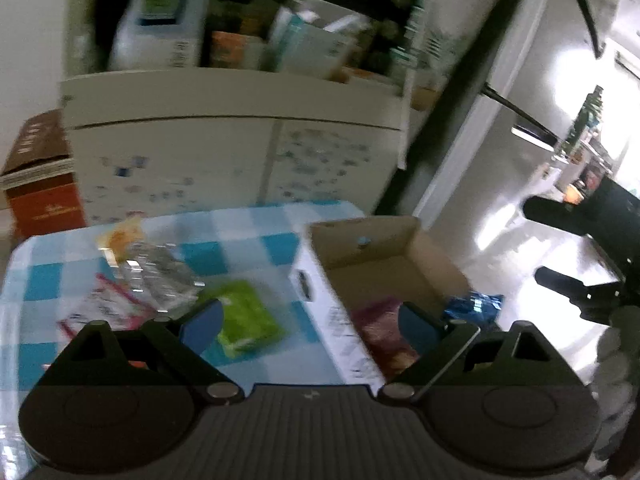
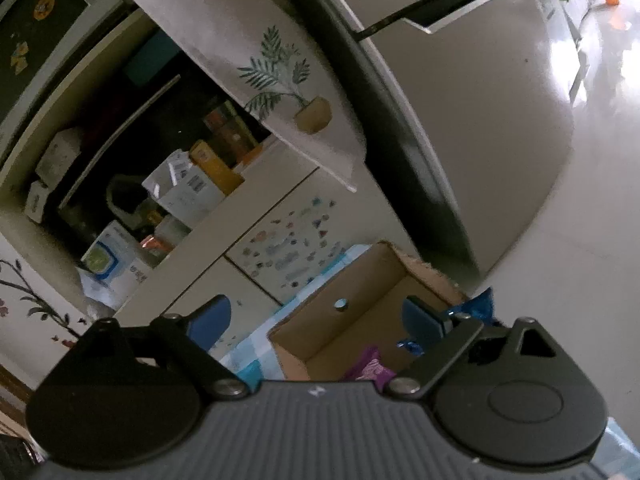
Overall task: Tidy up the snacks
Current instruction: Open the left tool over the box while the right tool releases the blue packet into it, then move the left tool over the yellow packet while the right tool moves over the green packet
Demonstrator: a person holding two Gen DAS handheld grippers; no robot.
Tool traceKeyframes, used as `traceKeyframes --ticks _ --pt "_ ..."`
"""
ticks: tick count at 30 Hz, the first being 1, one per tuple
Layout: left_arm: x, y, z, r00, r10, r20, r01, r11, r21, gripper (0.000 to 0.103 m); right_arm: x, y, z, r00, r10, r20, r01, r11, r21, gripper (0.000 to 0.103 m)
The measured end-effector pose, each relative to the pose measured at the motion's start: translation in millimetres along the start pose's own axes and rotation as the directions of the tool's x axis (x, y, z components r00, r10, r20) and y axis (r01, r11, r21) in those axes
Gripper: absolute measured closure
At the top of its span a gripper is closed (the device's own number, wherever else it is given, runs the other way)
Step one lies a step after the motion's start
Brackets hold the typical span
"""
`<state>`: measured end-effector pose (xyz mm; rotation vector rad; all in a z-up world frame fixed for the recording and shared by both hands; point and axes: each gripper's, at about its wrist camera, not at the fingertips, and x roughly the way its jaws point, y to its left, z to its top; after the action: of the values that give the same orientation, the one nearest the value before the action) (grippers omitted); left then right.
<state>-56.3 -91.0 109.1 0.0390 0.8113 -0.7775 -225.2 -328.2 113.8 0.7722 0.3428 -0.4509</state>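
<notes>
Cardboard made up the open box (image 1: 384, 256) that sat on the right side of the tabletop (image 1: 240, 236), which wore a blue and white checked cloth. Some snacks were already inside it. A purple packet (image 1: 384, 332) lay on the bottom of the box, and a shiny blue packet (image 1: 476, 306) sat at its right edge, half hanging over the side. So part of the job looked done. More snacks were still out on the cloth to the left of the box. A green packet (image 1: 246, 322) lay just beside the box wall. A clear crinkly wrapper (image 1: 160, 276) lay further left, with a pink and white packet (image 1: 100, 308) next to it and a small orange one (image 1: 120, 236) behind them. Those four looked like what was left to put away. The left gripper (image 1: 310, 326) had its jaws spread wide and held nothing, hanging over the spot where the green packet and the box wall met. The right gripper (image 2: 320, 320) was also wide open and empty, pointing into the box from above. The picture from the left was blurry, so the names on the packets could not be read.
</notes>
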Motion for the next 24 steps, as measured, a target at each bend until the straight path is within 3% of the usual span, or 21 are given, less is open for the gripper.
traceKeyframes --ticks 10,15,24 --pt "-27.5 78.1 -1.0 0.990 0.138 0.023 -0.137 0.989 -0.059 0.004 13.4 27.6 -13.0 0.997 0.054 -0.048 -0.059 0.992 -0.113 0.010" --pt "-26.2 109.5 -9.8 0.979 0.204 -0.016 -0.205 0.976 -0.077 0.002 23.6 45.3 -25.3 0.993 0.073 -0.089 -0.087 0.981 -0.174 0.009" --pt "-13.4 135.0 -31.3 0.968 0.216 -0.130 -0.221 0.975 -0.026 0.002 40.7 78.0 -54.5 0.977 0.119 -0.179 -0.170 0.936 -0.308 0.009"
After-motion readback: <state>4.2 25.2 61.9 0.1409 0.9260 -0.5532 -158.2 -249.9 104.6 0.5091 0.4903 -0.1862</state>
